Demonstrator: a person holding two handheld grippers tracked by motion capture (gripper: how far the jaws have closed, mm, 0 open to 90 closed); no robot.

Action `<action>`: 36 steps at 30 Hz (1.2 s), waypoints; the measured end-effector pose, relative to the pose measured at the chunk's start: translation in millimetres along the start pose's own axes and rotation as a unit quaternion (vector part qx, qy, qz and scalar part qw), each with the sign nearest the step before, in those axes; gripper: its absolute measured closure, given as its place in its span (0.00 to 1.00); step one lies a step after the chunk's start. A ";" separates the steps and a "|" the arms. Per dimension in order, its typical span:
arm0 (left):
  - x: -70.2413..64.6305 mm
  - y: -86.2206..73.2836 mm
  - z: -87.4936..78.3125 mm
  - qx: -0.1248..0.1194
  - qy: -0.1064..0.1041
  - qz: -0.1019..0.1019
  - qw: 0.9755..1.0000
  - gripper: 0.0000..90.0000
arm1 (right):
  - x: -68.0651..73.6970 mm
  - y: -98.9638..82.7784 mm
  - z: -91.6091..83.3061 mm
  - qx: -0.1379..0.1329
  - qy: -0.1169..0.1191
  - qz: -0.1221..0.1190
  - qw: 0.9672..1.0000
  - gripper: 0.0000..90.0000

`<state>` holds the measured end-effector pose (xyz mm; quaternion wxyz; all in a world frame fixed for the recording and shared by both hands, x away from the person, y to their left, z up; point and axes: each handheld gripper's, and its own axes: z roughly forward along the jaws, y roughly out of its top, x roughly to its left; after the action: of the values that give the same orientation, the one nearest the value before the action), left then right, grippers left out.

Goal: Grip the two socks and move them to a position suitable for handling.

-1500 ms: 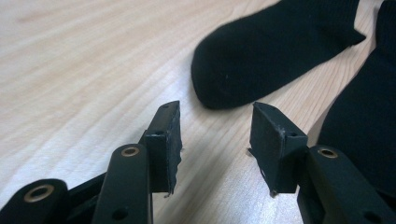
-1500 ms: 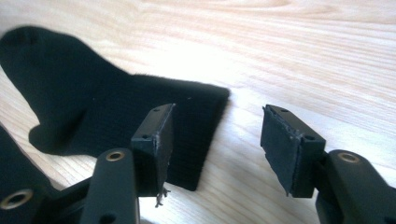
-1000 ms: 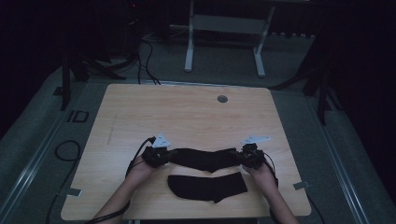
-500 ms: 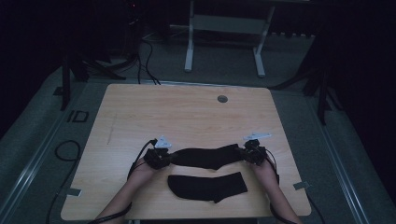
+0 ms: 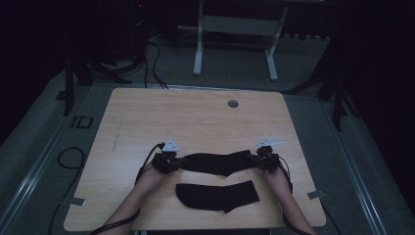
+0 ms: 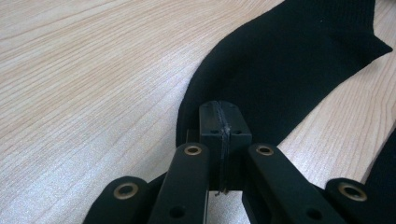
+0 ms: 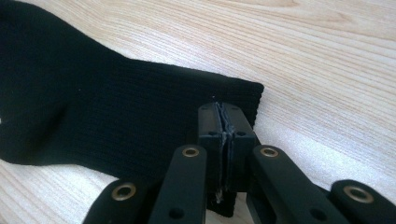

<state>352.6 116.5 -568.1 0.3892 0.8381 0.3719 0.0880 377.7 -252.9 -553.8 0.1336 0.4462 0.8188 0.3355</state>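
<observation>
Two black socks lie on the wooden table. The farther sock stretches between both grippers. My left gripper is shut on its toe end; in the left gripper view the pads pinch the sock's edge. My right gripper is shut on the cuff end; its jaws have just eased open a trifle, though the pads still pinch the cuff of the sock. The nearer sock lies flat and untouched between the forearms, and its edge shows in the left gripper view.
A round grey grommet sits near the table's far edge. Cables trail from the left gripper over the table. A white desk frame stands on the floor beyond.
</observation>
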 end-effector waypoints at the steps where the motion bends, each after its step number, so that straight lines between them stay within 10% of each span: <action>1: 0.0 0.0 0.0 0.000 0.000 0.000 1.000 0.99 | 0.0 0.0 0.0 0.000 0.000 0.000 1.000 0.97; 10: -1.6 2.0 -13.4 -0.027 -0.018 -0.006 0.999 0.66 | 7.9 2.9 -10.8 -0.011 0.010 -0.001 1.000 0.88; 20: -19.7 -5.2 -47.9 -0.032 -0.029 -0.002 0.999 0.40 | 30.5 5.2 -37.8 -0.016 0.034 -0.052 0.998 0.32; 36: -49.1 -37.5 -68.2 -0.001 -0.062 -0.034 0.998 0.38 | 45.4 -43.1 -62.7 0.012 0.037 -0.050 0.998 0.51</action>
<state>267.3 138.3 -541.5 0.4148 0.8286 0.3753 0.0230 291.9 -258.9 -532.6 0.1140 0.3934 0.8486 0.3348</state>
